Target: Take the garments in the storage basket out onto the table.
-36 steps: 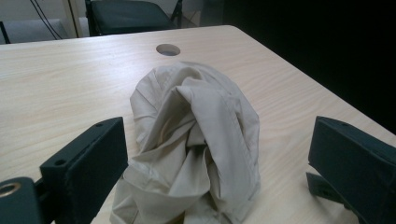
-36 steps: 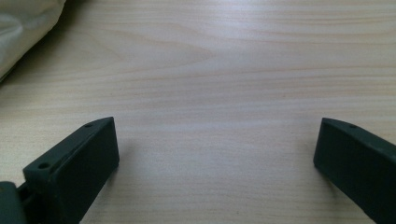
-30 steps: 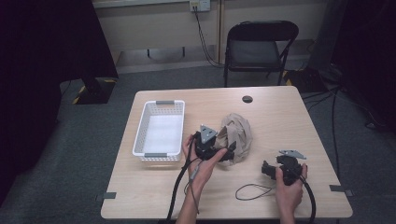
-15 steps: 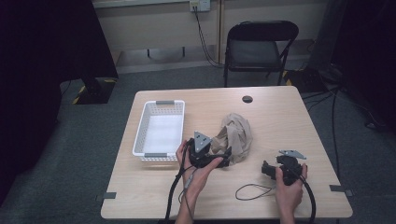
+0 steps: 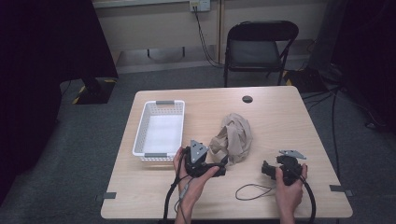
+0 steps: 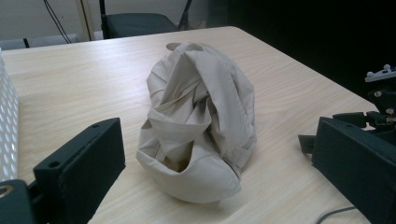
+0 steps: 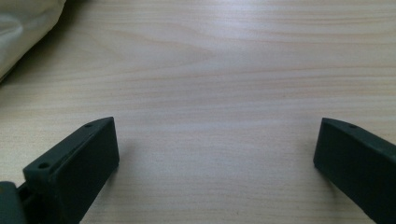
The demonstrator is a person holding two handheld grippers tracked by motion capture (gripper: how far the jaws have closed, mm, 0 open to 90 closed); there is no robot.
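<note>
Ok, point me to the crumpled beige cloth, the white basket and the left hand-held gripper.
crumpled beige cloth [image 6: 198, 121]: left gripper view, middle of the bundled folds.
white basket [image 5: 159, 154]: high view, its near rim by the grey handle.
left hand-held gripper [image 5: 223, 165]: high view, midway between its open jaws, beside the cloth.

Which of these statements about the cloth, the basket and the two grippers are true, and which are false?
1. The beige cloth lies crumpled in a heap on the table. True.
2. The left gripper is shut on the cloth. False: its jaws stand wide open on both sides of the cloth and do not grip it.
3. The white basket holds the cloth. False: the cloth lies on the table, beside the basket.
4. The right gripper is open, with bare table between its jaws. True.
5. A folding chair stands beyond the far edge of the table. True.
</note>
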